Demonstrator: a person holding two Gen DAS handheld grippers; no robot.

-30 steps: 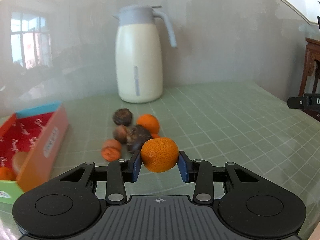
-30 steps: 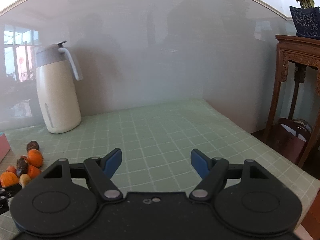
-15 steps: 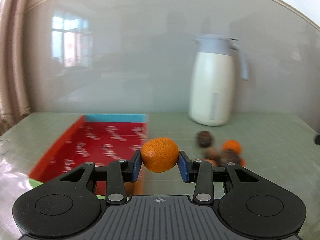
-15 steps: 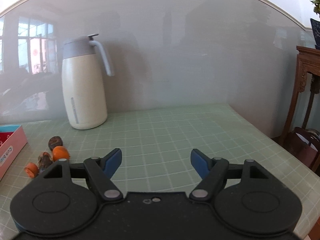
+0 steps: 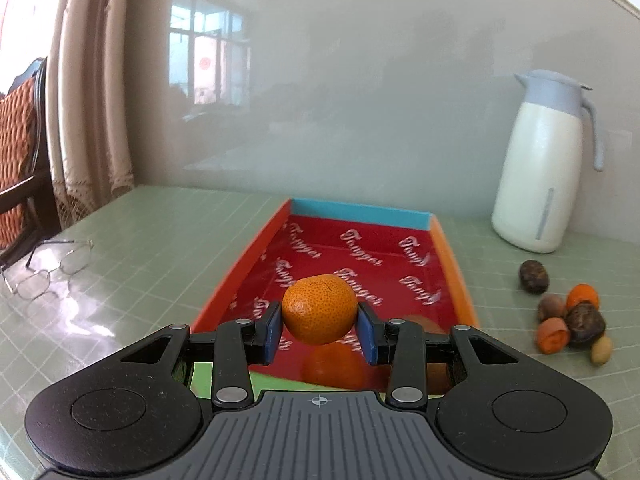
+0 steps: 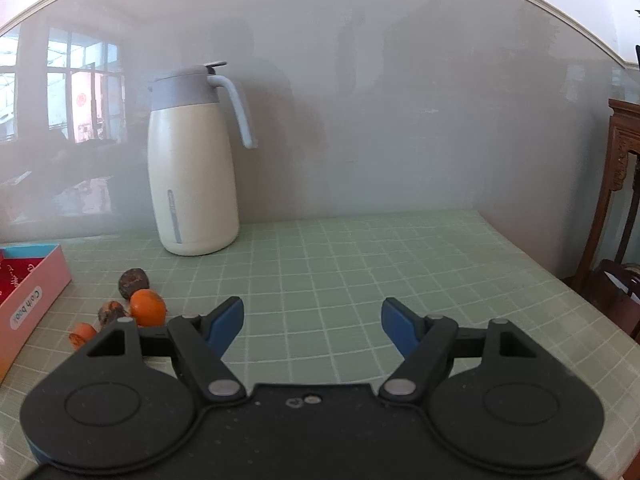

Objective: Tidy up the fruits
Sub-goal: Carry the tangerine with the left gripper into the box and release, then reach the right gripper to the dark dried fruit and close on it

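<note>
Left gripper [image 5: 319, 327] pinched a mandarin [image 5: 319, 309] above the red box [image 5: 448, 258]; eyeglasses [image 5: 48, 268] appeared only there. Right gripper [image 6: 312, 322] gaped, holding nothing.

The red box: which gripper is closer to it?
Left. The left gripper hovers right over the red box, holding an orange above it. The right gripper is off to the box's right, past the loose fruit pile, open.

An orange tangerine [image 5: 319, 309] hangs over the near end of the red-lined box [image 5: 448, 264], above another orange fruit [image 5: 334, 366] inside it. Right of the box, small orange and brown fruits [image 5: 572, 316] lie clustered.
</note>
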